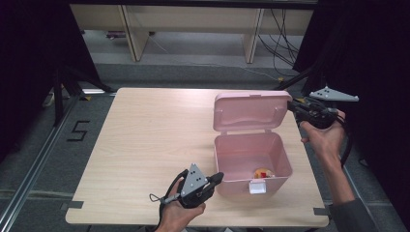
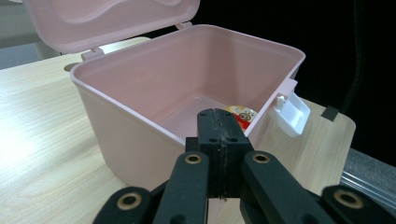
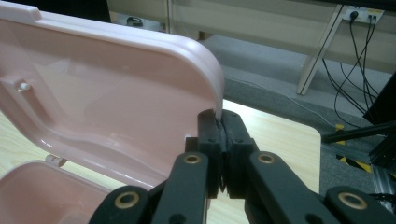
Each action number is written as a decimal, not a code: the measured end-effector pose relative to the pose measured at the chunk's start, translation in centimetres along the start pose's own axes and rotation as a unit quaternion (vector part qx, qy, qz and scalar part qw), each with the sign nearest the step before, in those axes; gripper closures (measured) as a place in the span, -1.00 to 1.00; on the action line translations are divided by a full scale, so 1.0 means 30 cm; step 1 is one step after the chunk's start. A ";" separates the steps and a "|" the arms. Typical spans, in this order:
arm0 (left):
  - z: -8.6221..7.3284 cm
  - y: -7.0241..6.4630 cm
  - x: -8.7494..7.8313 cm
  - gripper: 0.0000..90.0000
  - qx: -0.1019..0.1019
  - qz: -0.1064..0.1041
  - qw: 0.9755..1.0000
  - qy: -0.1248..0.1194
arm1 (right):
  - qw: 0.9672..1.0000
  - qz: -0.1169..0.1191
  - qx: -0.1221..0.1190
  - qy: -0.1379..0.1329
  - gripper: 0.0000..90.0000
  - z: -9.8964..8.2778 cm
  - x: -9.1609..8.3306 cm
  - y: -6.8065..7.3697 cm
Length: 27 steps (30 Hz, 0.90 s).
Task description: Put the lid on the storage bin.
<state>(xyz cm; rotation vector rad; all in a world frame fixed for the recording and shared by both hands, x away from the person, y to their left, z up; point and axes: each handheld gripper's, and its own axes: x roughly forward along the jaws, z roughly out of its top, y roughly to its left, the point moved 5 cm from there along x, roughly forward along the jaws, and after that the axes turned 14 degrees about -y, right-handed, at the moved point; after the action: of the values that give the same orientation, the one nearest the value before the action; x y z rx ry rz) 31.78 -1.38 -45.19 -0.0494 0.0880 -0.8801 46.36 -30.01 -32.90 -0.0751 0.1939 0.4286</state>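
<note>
From above we look forward and down; our gripper views sit close behind closed jaws, all sharing the pink box (image 1: pixel 252 159).

a black "5" (image 1: pixel 78 130) is marked on the grey floor (image 1: pixel 38 159) to the left of the bench (image 1: pixel 145 145). the small packet (image 2: pixel 240 115) lying in the pink box (image 2: pixel 126 135) carries a printed red and yellow label, but its print is too small to read.
</note>
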 end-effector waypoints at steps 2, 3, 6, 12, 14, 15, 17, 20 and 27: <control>0.000 0.001 0.001 0.99 -0.002 0.000 1.000 -0.001 | 1.000 0.003 0.000 -0.002 0.97 -0.003 -0.006 -0.001; -0.001 0.001 0.001 0.99 -0.002 0.001 1.000 -0.003 | 1.000 0.001 0.002 -0.004 0.97 -0.004 -0.010 0.001; -0.002 0.000 0.000 0.99 -0.002 0.002 1.000 -0.004 | 1.000 0.003 0.000 -0.004 0.97 -0.010 -0.028 0.010; -0.003 -0.001 0.000 0.99 0.001 0.004 1.000 -0.006 | 1.000 0.005 -0.011 -0.012 0.96 -0.029 -0.067 0.017; -0.003 -0.001 0.000 0.99 0.002 0.005 1.000 -0.006 | 1.000 0.004 -0.018 -0.015 0.96 -0.034 -0.080 0.018; -0.002 -0.001 0.000 0.99 0.001 0.005 1.000 -0.006 | 1.000 0.007 -0.020 -0.015 0.96 -0.040 -0.088 0.021; -0.003 -0.002 -0.001 0.99 0.003 0.007 1.000 -0.004 | 1.000 0.008 -0.026 -0.012 0.96 -0.047 -0.106 0.023; -0.002 -0.001 0.000 0.99 0.003 0.007 1.000 -0.004 | 0.999 0.011 -0.039 -0.007 0.96 -0.058 -0.129 0.029; -0.002 -0.002 0.000 0.99 0.003 0.006 1.000 -0.005 | 0.999 0.026 -0.021 0.002 0.93 -0.092 -0.178 0.044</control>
<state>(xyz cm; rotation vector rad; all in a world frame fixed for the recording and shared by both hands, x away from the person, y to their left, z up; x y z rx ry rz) 31.72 -1.42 -45.26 -0.0484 0.0764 -0.8678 40.58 -31.29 -34.57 -0.1128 0.1916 0.4843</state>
